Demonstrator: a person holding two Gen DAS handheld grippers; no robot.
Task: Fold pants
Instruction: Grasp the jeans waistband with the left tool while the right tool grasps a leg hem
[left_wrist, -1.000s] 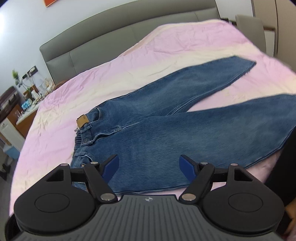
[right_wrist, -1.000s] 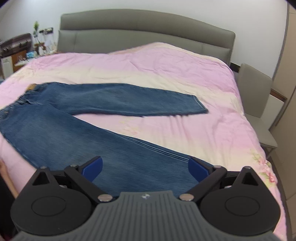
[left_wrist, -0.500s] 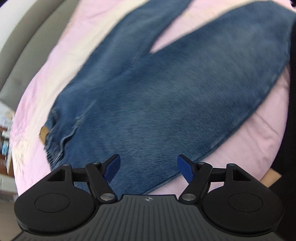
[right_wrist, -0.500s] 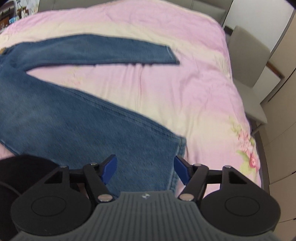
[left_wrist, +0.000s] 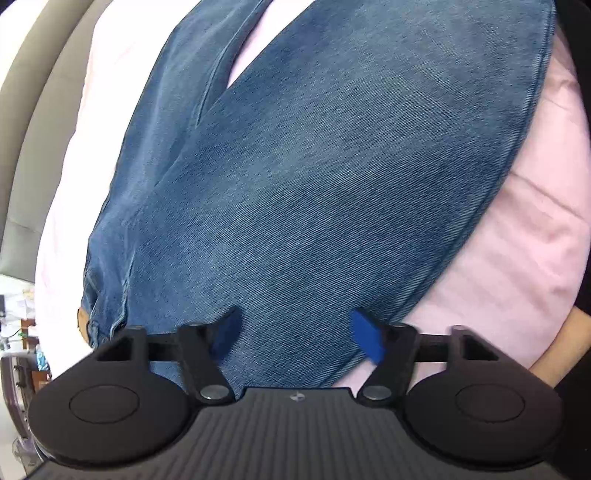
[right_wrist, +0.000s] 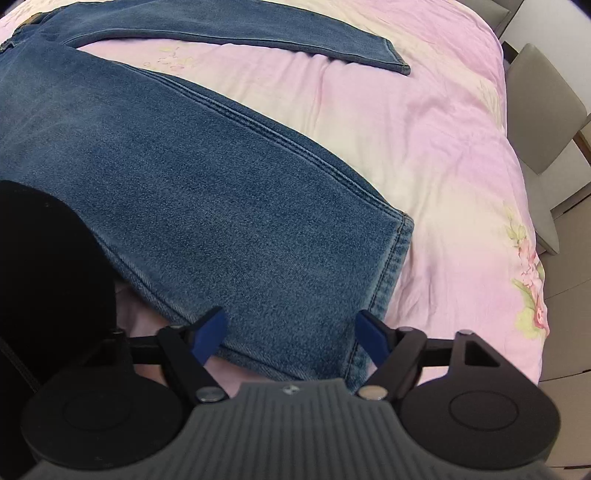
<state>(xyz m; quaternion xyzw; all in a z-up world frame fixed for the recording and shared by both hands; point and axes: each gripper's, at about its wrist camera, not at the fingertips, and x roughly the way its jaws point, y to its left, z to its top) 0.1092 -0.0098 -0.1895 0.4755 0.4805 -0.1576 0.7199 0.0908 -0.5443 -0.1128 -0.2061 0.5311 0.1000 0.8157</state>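
- Hovering low over the near leg of the jeans (right_wrist: 192, 192), both grippers point down at denim spread flat on a pink quilt (right_wrist: 424, 155); the legs lie splayed in a V, nothing folded yet.
- Right gripper (right_wrist: 291, 332): jaws spread wide, nothing between them. It sits just over the hem end of the near leg, with the cuff edge (right_wrist: 391, 266) running just ahead of and between the blue fingertips (right_wrist: 210, 332).
- Left gripper (left_wrist: 295, 332): jaws likewise apart and empty, poised over the upper thigh and seat region of the jeans (left_wrist: 314, 184), close to the outer side seam; the waistband end lies off to its left.
- Governing relation — the near leg's long axis runs across the person's front, waist toward the left gripper, cuff toward the right. Each gripper is nearest its own end, so a paired pinch along the near edge appears the likely next step, carrying this leg over onto the far leg (right_wrist: 236, 33), which lies well apart across bare quilt.
- Risk, as judged: the denim looks heavy and may sag between two grip points.
- Markings: a tan waistband patch (left_wrist: 79, 315) shows only as a sliver — no writing legible. A small emblem on each gripper body is too small to read.
- Surroundings: a grey headboard (left_wrist: 29, 129) and a grey chair (right_wrist: 543, 122) beside the bed.
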